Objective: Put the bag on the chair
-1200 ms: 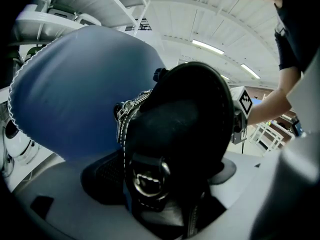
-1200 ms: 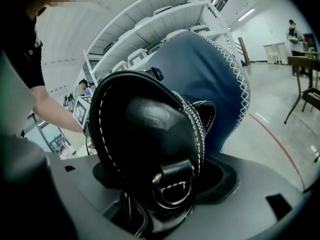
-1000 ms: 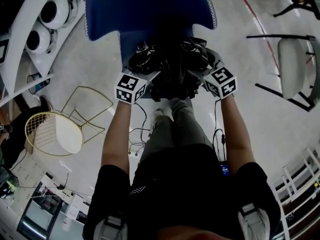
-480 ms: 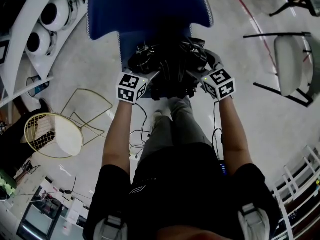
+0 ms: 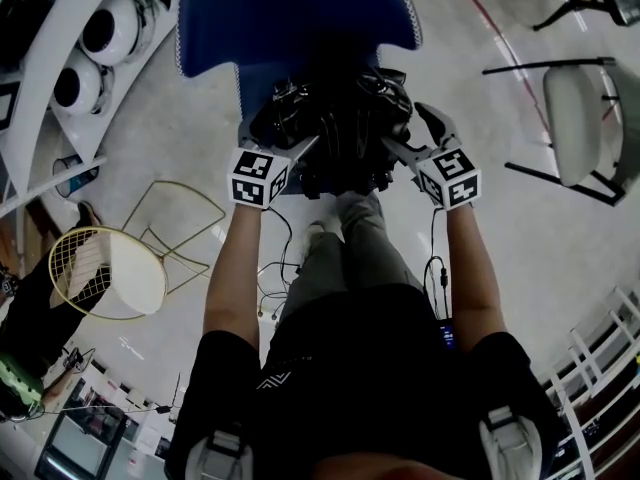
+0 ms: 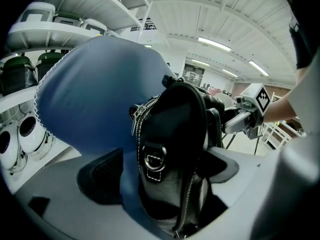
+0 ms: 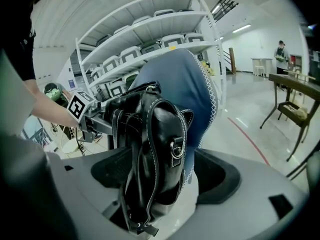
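**Left gripper** (image 5: 285, 136): held out ahead at the end of a straight, lowered left arm (image 5: 232, 268), marker cube up. Jaws wide. One end of the bag (image 5: 340, 133) between them, with a strip of blue showing between the bag and the left pad (image 6: 100, 181). Contact at the other pad not clear.

**Right gripper** (image 5: 405, 140): mirrors the left on an extended right arm (image 5: 470, 258), pointing inward at the left gripper. Jaws wide. The bag's opposite end between them, with blue visible between the bag and the right pad (image 7: 220, 176).

**Bag**: black leather, white stitching, metal ring and zipper. Upright, spanning from one gripper's jaws to the other's, strap looped over the top. Directly ahead of both grippers, low at the front of the chair (image 5: 290, 18). Contact with the seat not visible.

**Chair**: blue, white-stitched edge. Back rises just beyond the bag, past both grippers.

**Surroundings**: white chair (image 5: 580, 118) well off beyond the right gripper. Gold wire chair (image 5: 110, 268) behind and outside the left gripper. White shelves (image 5: 40, 78) beyond the left gripper.
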Action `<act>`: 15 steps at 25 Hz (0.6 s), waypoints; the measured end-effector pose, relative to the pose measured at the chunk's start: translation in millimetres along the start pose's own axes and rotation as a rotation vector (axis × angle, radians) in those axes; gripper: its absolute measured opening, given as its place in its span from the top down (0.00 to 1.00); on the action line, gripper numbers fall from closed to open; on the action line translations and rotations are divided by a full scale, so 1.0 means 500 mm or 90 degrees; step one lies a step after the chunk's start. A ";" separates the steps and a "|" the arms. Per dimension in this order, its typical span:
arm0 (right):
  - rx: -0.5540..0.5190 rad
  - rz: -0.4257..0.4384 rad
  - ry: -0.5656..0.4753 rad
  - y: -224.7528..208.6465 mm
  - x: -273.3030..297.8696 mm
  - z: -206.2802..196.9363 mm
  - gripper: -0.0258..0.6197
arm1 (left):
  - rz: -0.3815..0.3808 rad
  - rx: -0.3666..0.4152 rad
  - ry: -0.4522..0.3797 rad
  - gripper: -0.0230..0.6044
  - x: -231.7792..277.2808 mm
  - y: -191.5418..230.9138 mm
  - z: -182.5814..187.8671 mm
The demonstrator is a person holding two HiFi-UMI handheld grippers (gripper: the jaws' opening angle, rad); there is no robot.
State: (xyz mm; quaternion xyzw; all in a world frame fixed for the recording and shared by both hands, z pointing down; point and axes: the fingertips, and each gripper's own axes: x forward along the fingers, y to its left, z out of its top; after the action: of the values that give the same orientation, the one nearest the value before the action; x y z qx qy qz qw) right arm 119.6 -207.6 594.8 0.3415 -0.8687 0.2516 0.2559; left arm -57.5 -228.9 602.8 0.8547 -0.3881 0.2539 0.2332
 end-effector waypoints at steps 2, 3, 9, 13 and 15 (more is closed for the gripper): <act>0.002 -0.005 -0.005 0.008 -0.005 0.003 0.41 | 0.003 -0.005 -0.004 0.23 -0.010 -0.003 0.000; 0.004 -0.007 -0.007 0.013 -0.007 0.005 0.41 | 0.005 -0.010 -0.007 0.23 -0.017 -0.006 0.000; 0.028 -0.029 -0.029 0.031 -0.026 0.023 0.41 | 0.012 -0.023 -0.025 0.23 -0.059 -0.031 0.005; 0.036 -0.050 -0.039 0.029 -0.044 0.033 0.41 | 0.006 -0.027 -0.036 0.23 -0.079 -0.044 0.016; 0.034 -0.060 -0.046 0.032 -0.054 0.039 0.41 | 0.003 -0.035 -0.045 0.23 -0.091 -0.049 0.021</act>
State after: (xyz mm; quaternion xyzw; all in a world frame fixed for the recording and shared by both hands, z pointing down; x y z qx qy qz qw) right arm 120.1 -196.6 559.5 0.3973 -0.8533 0.2503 0.2267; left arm -61.5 -196.1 561.9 0.8553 -0.4054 0.2131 0.2424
